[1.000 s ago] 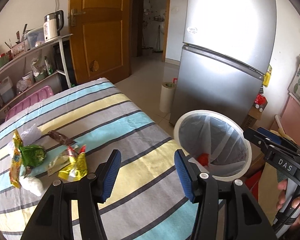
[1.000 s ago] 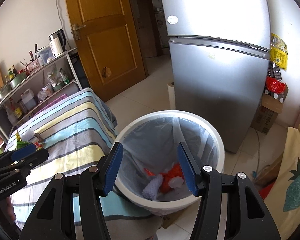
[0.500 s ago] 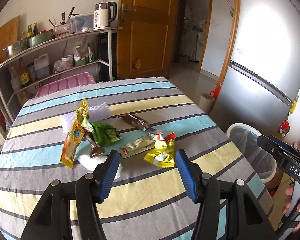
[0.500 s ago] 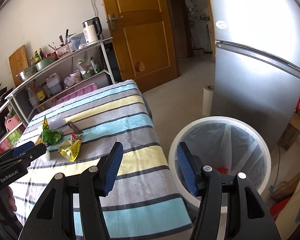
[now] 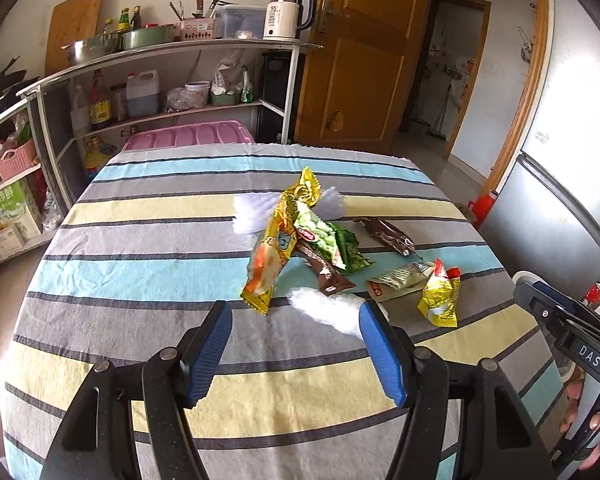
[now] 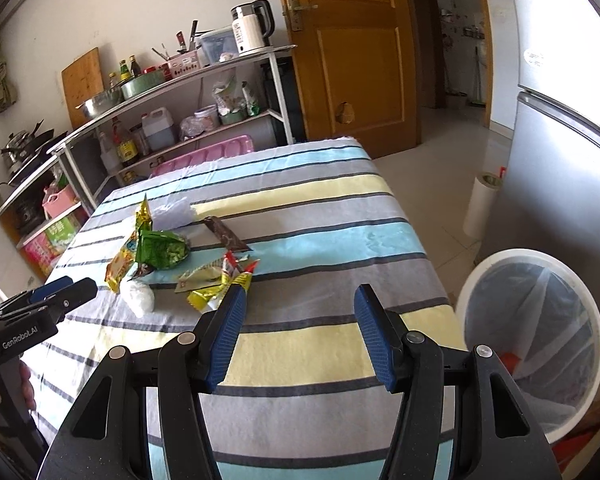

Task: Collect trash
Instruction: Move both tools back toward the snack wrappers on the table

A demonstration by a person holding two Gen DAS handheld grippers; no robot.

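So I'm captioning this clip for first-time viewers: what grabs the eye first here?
The heap of bright snack wrappers in the middle of the striped tablecloth, ahead of the open left gripper. Then the white lined trash bin on the floor off the table's right edge, beside the open right gripper.

"DAS" on right gripper (image 5: 592, 354) body at 4 o'clock in left wrist view, "GenRobot.AI" on left gripper (image 6: 22, 336) body at 8 o'clock in right wrist view, "55°" on white kettle (image 5: 284, 14) at 12 o'clock
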